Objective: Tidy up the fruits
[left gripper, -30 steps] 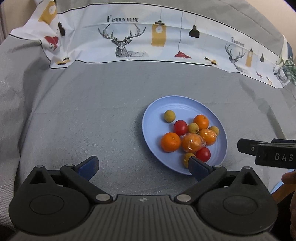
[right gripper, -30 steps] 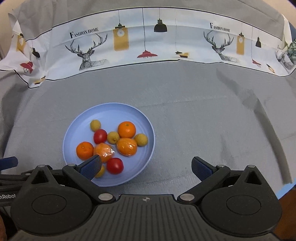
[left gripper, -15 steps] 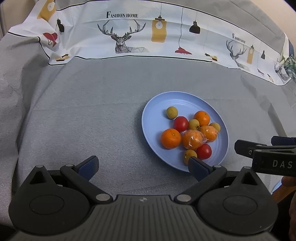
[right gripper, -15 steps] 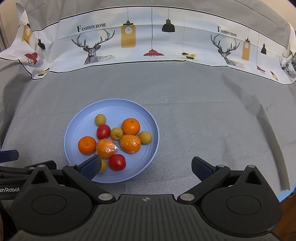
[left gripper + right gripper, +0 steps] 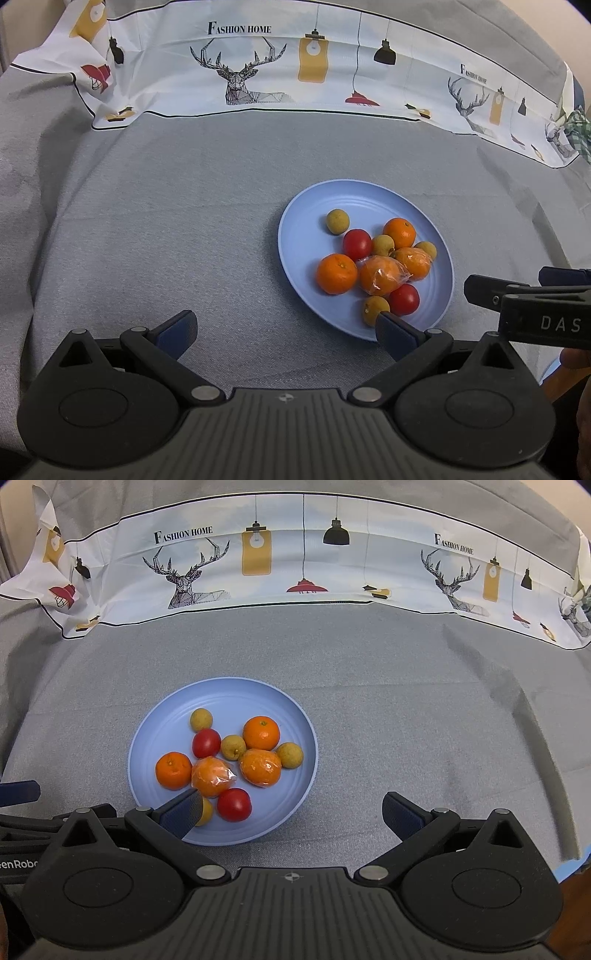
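A light blue plate on grey cloth holds mixed fruit: bare oranges, plastic-wrapped oranges, red tomatoes and small yellow-green fruits. My left gripper is open and empty, above the cloth left of the plate's near rim. My right gripper is open and empty, its left finger over the plate's near edge. The right gripper also shows at the right in the left wrist view.
A white printed cloth with deer and lamps runs along the back of the grey-covered table. A fold casts a dark line at the right.
Both grippers have moved slightly forward and down toward the plate, which now looks larger and nearer. Both jaws stay open. The fruit has not moved.
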The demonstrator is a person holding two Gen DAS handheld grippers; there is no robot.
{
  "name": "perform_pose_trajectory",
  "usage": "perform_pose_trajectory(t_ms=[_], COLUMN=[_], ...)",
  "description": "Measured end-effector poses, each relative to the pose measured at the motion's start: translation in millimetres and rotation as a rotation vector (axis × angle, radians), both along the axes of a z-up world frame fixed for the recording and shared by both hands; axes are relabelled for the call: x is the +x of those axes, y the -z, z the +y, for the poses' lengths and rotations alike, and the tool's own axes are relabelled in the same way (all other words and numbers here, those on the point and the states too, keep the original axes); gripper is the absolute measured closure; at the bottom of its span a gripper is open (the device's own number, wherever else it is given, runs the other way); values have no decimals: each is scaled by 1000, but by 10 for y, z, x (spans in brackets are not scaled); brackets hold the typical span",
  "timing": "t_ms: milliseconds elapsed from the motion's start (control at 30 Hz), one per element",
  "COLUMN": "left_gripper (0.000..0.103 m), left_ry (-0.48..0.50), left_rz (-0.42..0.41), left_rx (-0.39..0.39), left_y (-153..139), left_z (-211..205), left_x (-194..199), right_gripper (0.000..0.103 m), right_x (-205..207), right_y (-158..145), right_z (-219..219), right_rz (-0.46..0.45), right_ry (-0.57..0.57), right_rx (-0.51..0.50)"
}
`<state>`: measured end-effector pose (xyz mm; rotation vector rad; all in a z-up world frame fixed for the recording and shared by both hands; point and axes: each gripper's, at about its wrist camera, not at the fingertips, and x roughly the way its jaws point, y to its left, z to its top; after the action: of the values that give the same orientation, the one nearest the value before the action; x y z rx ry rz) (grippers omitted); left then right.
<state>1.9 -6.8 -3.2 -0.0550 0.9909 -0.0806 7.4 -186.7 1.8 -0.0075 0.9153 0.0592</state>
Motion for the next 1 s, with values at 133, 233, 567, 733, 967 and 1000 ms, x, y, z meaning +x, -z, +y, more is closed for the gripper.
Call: perform_pose_trajectory(t_ms=[133, 233, 567, 733, 967, 1000], left_gripper=[1, 1, 1, 1, 1, 1], left_ry=[2, 1, 2, 2, 1, 1], left_rz=[0, 1, 1, 1, 1, 1], left_rx=[-2, -2, -2, -2, -1, -1], left_y=[4, 6, 7, 7, 7, 6], left_z=[-3, -6, -2, -5, -10, -10], left_x=[1, 0, 0, -1, -1, -2], right_gripper=[1, 1, 1, 1, 1, 1], right_x=[3, 1, 0, 1, 4, 3], right_y=[-1, -1, 13, 13, 11, 18], right_z=[-6, -2, 38, 37, 35, 39], right_rz=[-1, -1, 2, 3, 3, 4], right_ry=[-2, -1, 2, 3, 2, 3], right_rx=[-4, -7, -10, -10, -11, -11])
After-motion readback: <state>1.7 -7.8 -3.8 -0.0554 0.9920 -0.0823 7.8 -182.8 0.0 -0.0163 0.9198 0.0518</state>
